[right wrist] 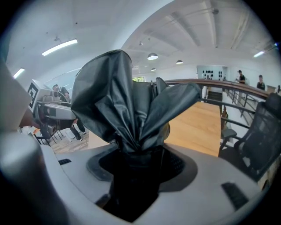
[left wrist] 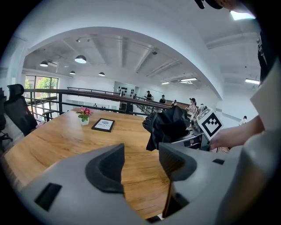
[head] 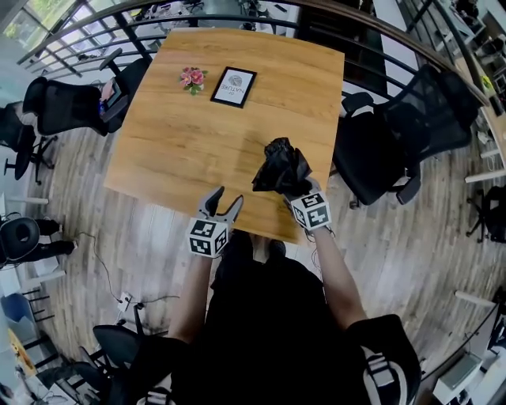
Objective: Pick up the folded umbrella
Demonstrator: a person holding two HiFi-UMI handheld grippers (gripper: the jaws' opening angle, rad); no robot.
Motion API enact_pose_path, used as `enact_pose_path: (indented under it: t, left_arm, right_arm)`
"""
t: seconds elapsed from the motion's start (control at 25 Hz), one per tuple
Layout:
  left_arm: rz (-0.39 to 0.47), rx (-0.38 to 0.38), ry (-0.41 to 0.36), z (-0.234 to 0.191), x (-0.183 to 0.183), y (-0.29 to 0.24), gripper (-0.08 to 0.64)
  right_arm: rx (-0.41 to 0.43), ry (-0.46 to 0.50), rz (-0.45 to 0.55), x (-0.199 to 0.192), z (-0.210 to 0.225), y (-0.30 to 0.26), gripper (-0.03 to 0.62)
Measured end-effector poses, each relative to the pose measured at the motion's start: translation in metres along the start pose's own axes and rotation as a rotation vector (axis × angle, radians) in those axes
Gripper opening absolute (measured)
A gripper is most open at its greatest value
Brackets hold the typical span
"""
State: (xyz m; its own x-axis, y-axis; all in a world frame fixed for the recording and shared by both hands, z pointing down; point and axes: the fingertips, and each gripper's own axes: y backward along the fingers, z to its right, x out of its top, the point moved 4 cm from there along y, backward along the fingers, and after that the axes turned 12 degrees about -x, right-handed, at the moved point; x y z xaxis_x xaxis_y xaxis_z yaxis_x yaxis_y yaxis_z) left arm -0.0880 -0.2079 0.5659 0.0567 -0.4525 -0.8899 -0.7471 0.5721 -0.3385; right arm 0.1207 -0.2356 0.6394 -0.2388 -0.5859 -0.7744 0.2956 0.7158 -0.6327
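Observation:
A black folded umbrella (head: 281, 168) hangs clear of the wooden table (head: 198, 134), held above its near right corner. My right gripper (head: 294, 192) is shut on it; in the right gripper view the crumpled fabric of the umbrella (right wrist: 127, 110) rises from between the two jaws. In the left gripper view the umbrella (left wrist: 169, 126) shows ahead to the right, off the tabletop. My left gripper (head: 222, 202) stands open over the table's near edge, to the left of the umbrella, with nothing between its fingers (left wrist: 107, 169).
At the table's far side stand a small pot of pink flowers (head: 192, 78) and a black-framed card (head: 233, 87). Black office chairs stand to the left (head: 75, 103) and to the right (head: 411, 134). A railing (head: 237, 20) runs behind the table.

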Motion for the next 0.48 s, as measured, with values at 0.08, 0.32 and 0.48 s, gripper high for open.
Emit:
enact_pose_path:
  t: [0.08, 0.32, 0.48]
  left_arm:
    - [0.009, 0.008, -0.014, 0.005, 0.005, 0.003, 0.262]
    - [0.031, 0.024, -0.043, 0.021, 0.013, 0.01, 0.262]
    - [0.034, 0.024, -0.05, 0.033, 0.009, 0.016, 0.262]
  right_arm:
    - [-0.001, -0.009, 0.016, 0.002, 0.004, 0.006, 0.25]
    - [-0.006, -0.06, 0.046, -0.002, 0.012, 0.023, 0.25]
    - [-0.003, -0.06, 0.059, -0.006, 0.011, 0.035, 0.25]
